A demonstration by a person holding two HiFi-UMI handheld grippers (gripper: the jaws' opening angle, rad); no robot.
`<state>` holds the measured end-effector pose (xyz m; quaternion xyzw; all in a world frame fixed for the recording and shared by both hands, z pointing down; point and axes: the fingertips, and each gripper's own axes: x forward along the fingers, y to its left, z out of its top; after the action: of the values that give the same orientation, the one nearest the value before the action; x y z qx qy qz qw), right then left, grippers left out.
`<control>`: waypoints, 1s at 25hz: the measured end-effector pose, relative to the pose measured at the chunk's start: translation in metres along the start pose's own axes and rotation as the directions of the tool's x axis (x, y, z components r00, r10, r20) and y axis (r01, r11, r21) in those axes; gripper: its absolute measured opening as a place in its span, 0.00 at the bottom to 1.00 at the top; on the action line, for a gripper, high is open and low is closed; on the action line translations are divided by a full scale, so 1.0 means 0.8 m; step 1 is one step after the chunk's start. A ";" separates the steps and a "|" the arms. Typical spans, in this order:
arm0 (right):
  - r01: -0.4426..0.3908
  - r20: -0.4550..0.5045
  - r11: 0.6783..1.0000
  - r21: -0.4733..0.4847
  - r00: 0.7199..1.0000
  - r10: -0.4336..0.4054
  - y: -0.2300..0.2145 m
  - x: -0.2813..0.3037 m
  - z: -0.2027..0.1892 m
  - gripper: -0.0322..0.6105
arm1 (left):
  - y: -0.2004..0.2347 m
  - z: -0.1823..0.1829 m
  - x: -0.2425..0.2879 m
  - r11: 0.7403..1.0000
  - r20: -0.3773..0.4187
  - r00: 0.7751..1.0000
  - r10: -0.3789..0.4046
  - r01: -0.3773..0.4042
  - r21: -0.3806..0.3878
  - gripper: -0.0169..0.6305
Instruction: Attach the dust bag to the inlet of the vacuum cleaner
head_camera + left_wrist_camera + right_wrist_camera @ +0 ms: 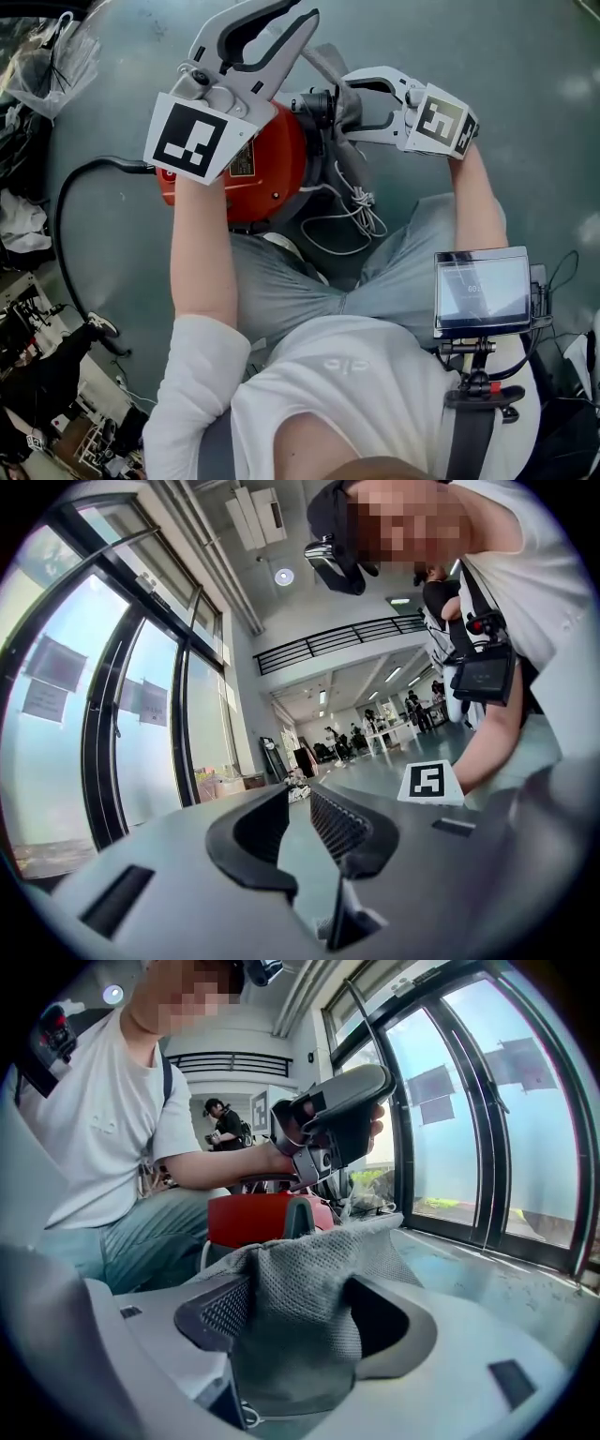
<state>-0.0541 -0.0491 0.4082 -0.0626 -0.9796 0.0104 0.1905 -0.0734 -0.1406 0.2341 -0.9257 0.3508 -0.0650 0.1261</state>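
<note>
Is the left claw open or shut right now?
Open: the left gripper shows its jaws standing apart in its own view, with nothing held between them.

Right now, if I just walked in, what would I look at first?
The red vacuum on the floor in front of the person's knees jumps out first. Right beside it, the right gripper pinches a grey mesh bag. The left gripper hangs open and empty over the vacuum.
</note>
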 end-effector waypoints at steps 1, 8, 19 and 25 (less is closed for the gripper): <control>0.016 -0.002 1.000 0.000 1.000 -0.016 -0.001 0.001 -0.001 0.54 | -0.004 -0.003 0.001 1.000 -0.010 1.000 -0.011 0.011 0.005 0.15; 0.022 0.034 0.997 0.079 0.999 -0.025 -0.024 -0.066 -0.017 0.53 | -0.027 -0.001 0.018 0.993 -0.104 0.991 -0.078 0.086 0.075 0.15; 0.405 0.045 0.856 0.322 0.896 -0.441 -0.132 -0.175 -0.046 0.53 | -0.153 -0.168 0.048 0.563 -0.717 0.295 -0.631 0.810 -0.162 0.13; 0.455 0.085 0.785 0.421 0.841 -0.534 -0.149 -0.199 -0.037 0.53 | -0.142 -0.163 0.014 0.398 -0.767 0.156 -0.622 0.907 -0.138 0.13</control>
<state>0.0888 -0.1873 0.3815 0.2375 -0.9537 0.1580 0.0958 -0.0205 -0.0906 0.3916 -0.8167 -0.1826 -0.5400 0.0900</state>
